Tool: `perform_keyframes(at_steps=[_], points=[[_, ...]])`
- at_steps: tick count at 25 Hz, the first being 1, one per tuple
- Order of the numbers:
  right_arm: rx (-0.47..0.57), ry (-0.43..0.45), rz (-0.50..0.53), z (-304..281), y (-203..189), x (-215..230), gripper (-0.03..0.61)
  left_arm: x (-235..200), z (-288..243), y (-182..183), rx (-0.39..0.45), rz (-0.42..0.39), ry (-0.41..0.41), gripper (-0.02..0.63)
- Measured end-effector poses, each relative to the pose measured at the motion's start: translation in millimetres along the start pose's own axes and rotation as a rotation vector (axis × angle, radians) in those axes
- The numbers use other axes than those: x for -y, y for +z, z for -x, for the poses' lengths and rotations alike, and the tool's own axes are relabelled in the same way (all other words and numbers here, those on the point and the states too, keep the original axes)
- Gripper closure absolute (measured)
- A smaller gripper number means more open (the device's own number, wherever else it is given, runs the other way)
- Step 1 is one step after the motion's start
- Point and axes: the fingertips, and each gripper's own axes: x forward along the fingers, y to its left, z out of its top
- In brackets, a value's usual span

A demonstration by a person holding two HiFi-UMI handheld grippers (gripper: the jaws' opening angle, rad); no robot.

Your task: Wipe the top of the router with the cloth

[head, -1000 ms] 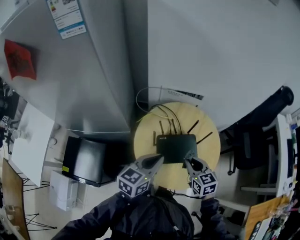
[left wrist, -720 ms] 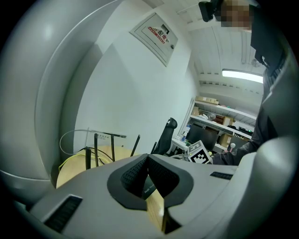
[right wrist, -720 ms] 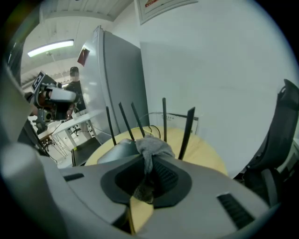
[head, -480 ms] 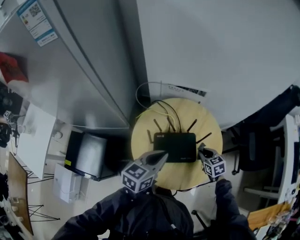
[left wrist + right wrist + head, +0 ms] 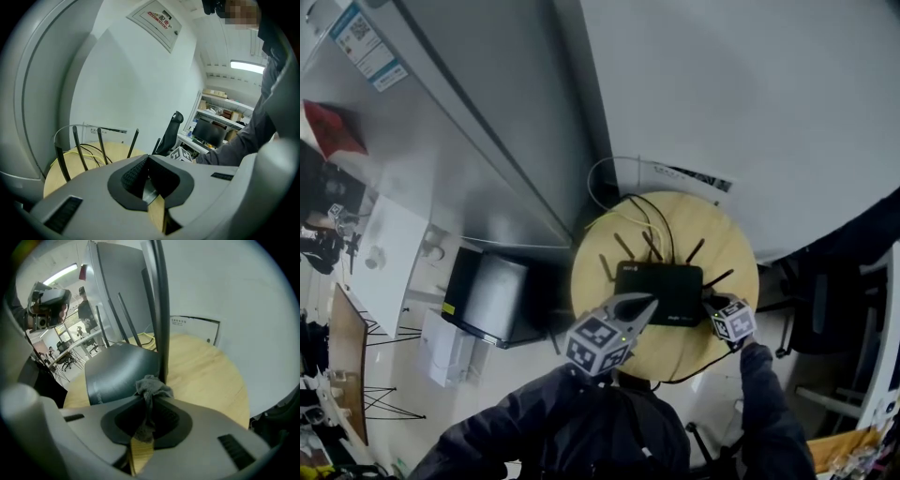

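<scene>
A black router (image 5: 661, 292) with several upright antennas lies on a round wooden table (image 5: 619, 267). My right gripper (image 5: 711, 303) is at the router's right edge, shut on a small grey cloth (image 5: 152, 386). In the right gripper view the cloth bunches out of the shut right gripper (image 5: 149, 398), close to the router's top (image 5: 119, 371) and beside one antenna (image 5: 161, 310). My left gripper (image 5: 645, 305) hovers over the router's front left, shut with nothing in it. From the left gripper (image 5: 147, 158) I see antennas (image 5: 77, 149) and the table (image 5: 110, 151).
Black and yellow cables (image 5: 642, 220) run off the table's back towards the white wall (image 5: 750, 103). A grey cabinet (image 5: 478, 141) stands at the left, with a dark box (image 5: 487, 298) on the floor below. An office chair (image 5: 171, 126) stands to the right.
My right gripper has moved from the router's front to its right edge with the cloth. The left gripper stays near the front left. The head view has shifted slightly.
</scene>
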Motion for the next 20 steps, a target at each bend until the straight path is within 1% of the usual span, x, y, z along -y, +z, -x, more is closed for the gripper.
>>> perform_keyframes(at_steps=[5,11,13,20], points=[[-0.043,0.014,0.085,-11,3,5,0.508,-1,2,-2,0.001,0.007,0.029,0.612],[-0.087,0.02,0.193,-18,-5,5,0.508,-3,7,-1,0.01,0.01,0.044,0.612],[-0.105,0.025,0.21,-17,-8,3,0.508,-3,10,1,0.012,0.008,0.044,0.612],[-0.134,0.044,0.221,-8,-27,-16,0.508,-6,20,4,0.026,-0.002,0.042,0.612]])
